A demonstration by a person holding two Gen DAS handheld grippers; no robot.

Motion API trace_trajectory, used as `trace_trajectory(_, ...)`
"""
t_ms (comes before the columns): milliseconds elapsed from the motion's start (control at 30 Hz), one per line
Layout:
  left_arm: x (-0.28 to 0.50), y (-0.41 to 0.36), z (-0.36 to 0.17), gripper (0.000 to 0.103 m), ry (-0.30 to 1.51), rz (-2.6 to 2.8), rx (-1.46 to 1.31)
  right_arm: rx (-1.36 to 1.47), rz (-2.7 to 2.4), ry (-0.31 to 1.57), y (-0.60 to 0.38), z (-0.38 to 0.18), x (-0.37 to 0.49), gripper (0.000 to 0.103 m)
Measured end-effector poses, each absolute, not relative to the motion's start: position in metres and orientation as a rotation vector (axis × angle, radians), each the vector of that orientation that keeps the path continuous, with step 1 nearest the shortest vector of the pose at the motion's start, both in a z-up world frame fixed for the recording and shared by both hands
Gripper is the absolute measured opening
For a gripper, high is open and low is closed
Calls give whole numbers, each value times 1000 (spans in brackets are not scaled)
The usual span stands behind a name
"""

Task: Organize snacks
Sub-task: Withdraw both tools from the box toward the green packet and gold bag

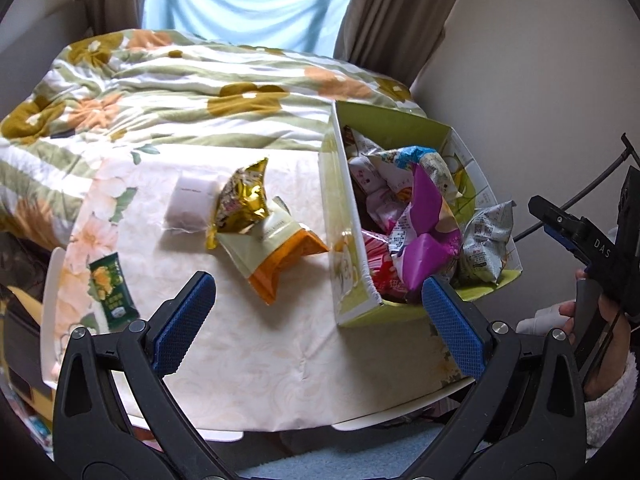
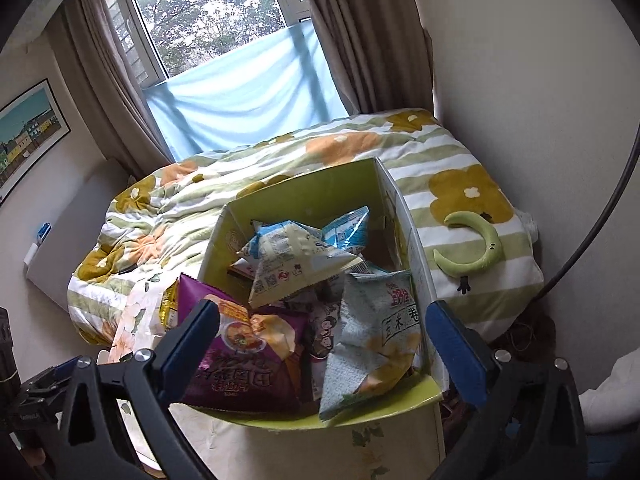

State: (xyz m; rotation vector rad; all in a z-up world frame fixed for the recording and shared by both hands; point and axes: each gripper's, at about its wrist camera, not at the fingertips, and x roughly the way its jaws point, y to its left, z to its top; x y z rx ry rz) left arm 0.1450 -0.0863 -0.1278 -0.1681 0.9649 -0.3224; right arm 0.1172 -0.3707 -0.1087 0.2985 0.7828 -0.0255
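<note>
A green cardboard box full of snack bags stands at the table's right; it also shows in the right wrist view. A purple bag and a pale grey bag lie on top. On the table lie a gold packet, an orange-and-cream packet, a white packet and a small green packet. My left gripper is open and empty above the table's front. My right gripper is open and empty above the box, over the purple bag and a pale blue bag.
A bed with a flowered striped quilt lies behind the table. A green crescent toy rests on it. A window with curtains is at the back, and a wall on the right. The right hand and its gripper body show beside the box.
</note>
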Motion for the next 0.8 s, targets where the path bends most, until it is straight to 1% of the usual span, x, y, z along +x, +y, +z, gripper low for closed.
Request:
trace_trajectory(433,134,-11,-104,102,920,-202,-200,195,163,739,-280,-67,121,103)
trace_trajectory(633,128,24,-108,102,917,-81,-264,138,292,753,-237,-68,146,103)
trace_trajectory(800,127,41,-129,102,940,30,-316,123,418,811,-209,-88,178,103)
